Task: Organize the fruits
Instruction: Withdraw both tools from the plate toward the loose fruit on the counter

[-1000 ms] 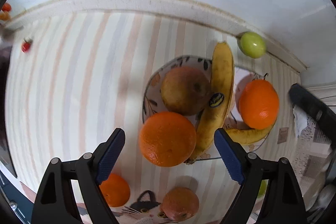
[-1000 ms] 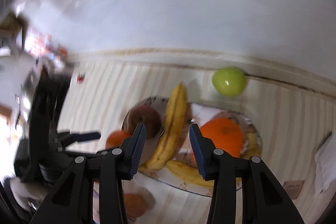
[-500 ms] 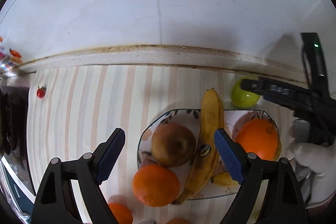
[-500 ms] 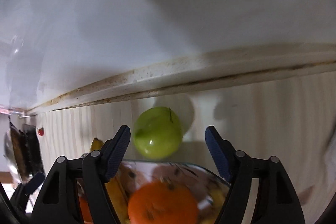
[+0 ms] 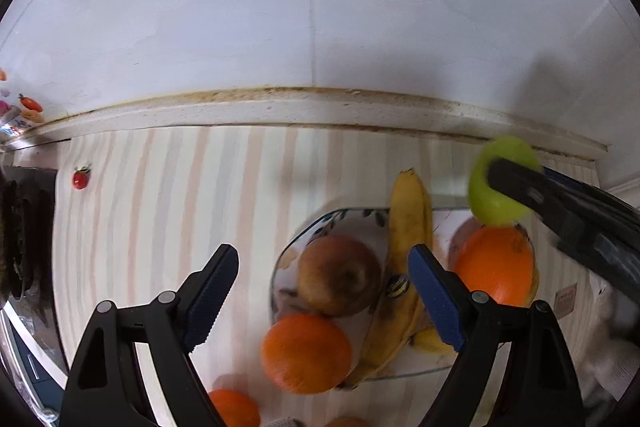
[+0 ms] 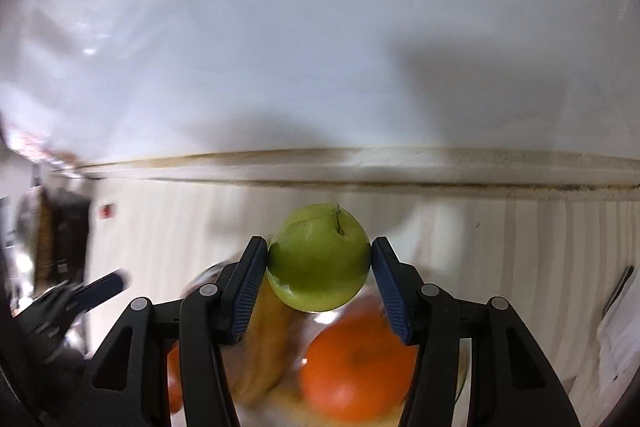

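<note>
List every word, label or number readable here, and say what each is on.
No text can be read.
Banana sticker: dark oval with yellow marks, too blurred to read.
Small tan tag at the right edge of the striped cloth: print too small to read.

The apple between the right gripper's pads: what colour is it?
Green. The apple shows best in the right wrist view, between the closing right gripper's pads.
</note>
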`<control>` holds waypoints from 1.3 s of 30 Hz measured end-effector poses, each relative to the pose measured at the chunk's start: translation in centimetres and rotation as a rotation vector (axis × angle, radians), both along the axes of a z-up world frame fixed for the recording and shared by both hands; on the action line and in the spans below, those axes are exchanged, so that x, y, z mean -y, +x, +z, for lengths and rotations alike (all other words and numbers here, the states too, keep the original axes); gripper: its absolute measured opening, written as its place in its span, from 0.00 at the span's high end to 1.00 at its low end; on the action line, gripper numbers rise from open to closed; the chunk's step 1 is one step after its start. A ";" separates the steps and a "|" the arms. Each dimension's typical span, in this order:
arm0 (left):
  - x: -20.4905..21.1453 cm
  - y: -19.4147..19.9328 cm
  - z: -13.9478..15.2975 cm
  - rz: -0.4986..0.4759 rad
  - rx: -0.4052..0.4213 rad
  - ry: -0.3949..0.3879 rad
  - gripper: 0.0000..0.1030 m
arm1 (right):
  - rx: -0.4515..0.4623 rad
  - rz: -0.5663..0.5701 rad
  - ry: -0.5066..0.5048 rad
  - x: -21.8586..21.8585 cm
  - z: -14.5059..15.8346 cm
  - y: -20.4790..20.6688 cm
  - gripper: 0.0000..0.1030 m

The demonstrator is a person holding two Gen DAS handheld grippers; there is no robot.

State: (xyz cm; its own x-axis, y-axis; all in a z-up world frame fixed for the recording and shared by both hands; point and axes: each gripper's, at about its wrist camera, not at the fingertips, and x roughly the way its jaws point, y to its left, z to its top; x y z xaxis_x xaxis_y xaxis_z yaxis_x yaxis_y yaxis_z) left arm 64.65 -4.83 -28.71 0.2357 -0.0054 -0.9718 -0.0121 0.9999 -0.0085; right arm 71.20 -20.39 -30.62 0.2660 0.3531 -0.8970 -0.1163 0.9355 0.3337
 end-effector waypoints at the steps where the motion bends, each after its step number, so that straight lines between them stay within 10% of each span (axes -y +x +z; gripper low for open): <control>1: -0.4 -0.5 0.2 0.000 0.008 0.001 0.16 | -0.004 0.022 0.008 -0.3 0.4 -0.9 0.45; 13: -2.0 -3.0 -0.7 0.031 -0.024 0.049 0.16 | -0.059 0.037 -0.004 -2.3 -2.0 -5.0 0.44; 26: -2.0 -5.5 0.3 0.025 -0.022 0.011 0.16 | -0.002 -0.039 -0.033 0.4 2.9 -8.1 0.16; 39: -2.4 -15.4 0.0 0.006 -0.038 0.020 0.16 | 0.001 -0.170 -0.178 4.2 2.4 -21.2 0.11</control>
State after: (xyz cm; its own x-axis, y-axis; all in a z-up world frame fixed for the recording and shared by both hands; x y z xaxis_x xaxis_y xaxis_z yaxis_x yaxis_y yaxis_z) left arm 49.23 -2.43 -28.71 0.1988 0.0151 -0.9799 -0.0176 0.9998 0.0118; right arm 49.97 -24.64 -28.18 0.3087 0.1398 -0.9408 0.0477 0.9856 0.1621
